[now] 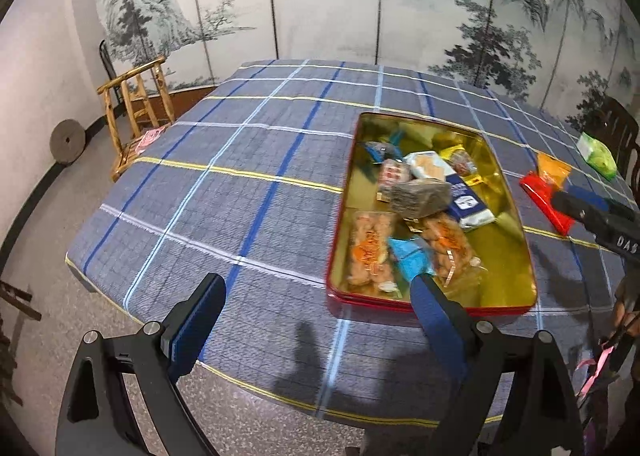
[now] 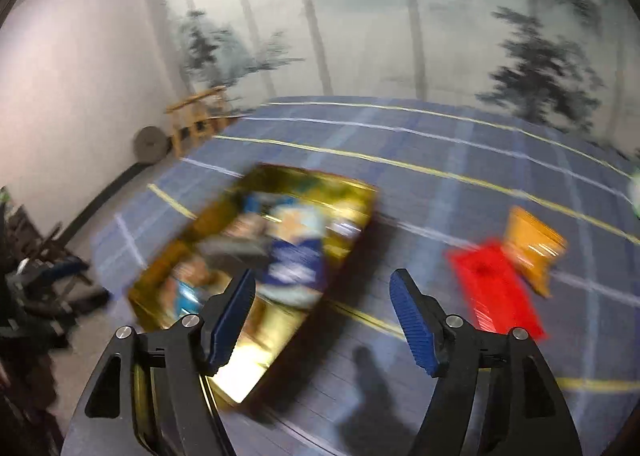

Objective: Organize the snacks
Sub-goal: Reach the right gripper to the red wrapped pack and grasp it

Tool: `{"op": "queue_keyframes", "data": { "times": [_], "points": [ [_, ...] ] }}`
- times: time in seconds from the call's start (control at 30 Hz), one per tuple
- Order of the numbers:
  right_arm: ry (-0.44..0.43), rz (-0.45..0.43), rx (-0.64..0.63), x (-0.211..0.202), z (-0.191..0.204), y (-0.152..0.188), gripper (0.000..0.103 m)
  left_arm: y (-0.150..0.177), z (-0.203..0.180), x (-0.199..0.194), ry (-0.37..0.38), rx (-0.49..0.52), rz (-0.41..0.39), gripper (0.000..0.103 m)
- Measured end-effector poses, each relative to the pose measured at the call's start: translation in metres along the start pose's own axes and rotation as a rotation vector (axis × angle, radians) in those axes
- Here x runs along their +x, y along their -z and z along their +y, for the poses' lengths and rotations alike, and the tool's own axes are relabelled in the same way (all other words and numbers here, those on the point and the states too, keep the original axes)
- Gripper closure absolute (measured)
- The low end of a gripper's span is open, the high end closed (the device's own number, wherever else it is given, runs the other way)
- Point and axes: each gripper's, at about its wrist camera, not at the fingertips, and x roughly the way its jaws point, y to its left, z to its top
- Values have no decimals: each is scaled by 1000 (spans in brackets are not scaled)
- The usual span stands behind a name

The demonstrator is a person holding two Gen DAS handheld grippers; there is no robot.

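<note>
The right hand-held gripper [image 2: 322, 320] is spread with nothing between its blue pads. It tips down toward the counter [image 1: 248, 191], most likely to reach for the next snack. At about 1 o'clock from it lie a red pack [image 2: 494, 288] and an orange pack [image 2: 532, 246] — not yet put away. The left hand-held gripper [image 1: 316, 330] is spread wide too, empty, and tips down near the gold tin [image 1: 510, 256] at 1 o'clock, which is full of snacks.

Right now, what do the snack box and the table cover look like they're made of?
The box looks like metal: a shiny gold inside that mirrors the packets, with a red outer rim. The table cover looks like woven cloth, matte blue-grey plaid with a frayed-looking white stripe.
</note>
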Motion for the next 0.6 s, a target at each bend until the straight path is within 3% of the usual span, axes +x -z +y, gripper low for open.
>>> {"op": "queue_keyframes", "data": {
  "times": [0.1,0.23,0.6],
  "points": [
    [92,38,10,-2,-37,12,30,-2,-11,-2,27,12,5,12],
    [137,96,-1,10,-71,11,30,-4,-24,-4,48,24,14,12],
    [126,214,-4,61,-112,-3,30,-10,-48,6,43,69,41,12]
  ]
}}
